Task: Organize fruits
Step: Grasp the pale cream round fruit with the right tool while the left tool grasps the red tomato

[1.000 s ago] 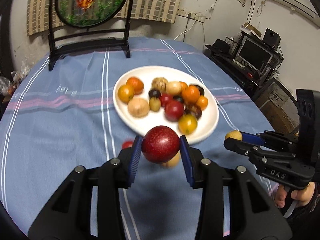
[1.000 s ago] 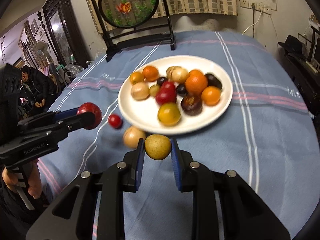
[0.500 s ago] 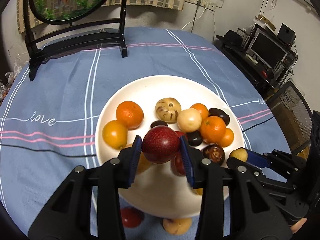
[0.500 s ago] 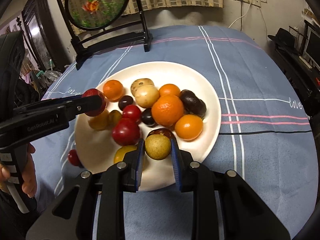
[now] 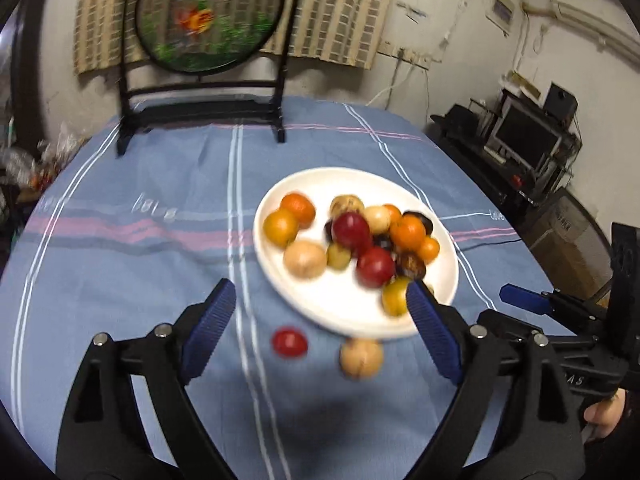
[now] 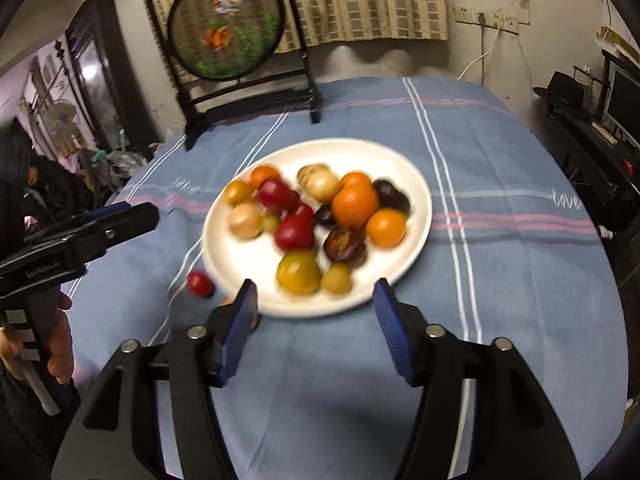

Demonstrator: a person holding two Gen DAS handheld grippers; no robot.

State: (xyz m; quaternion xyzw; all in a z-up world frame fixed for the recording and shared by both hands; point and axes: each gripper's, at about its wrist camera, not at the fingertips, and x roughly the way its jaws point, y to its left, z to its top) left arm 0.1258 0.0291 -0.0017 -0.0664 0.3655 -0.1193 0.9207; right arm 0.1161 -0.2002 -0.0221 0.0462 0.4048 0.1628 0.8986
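Fingers: both pairs just opened, empty | red fruit, yellow fruit on plate

Both the left gripper and right gripper have jaws just opened, holding nothing.

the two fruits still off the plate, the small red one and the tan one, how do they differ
The small red fruit is deep glossy red; the tan fruit is pale yellowish-brown. The red one looks smaller than the tan one. In the left wrist view the red one lies clear of the white plate, while the tan one sits right at its near rim. Both are round, rest on the blue striped cloth, and neither is gripped.
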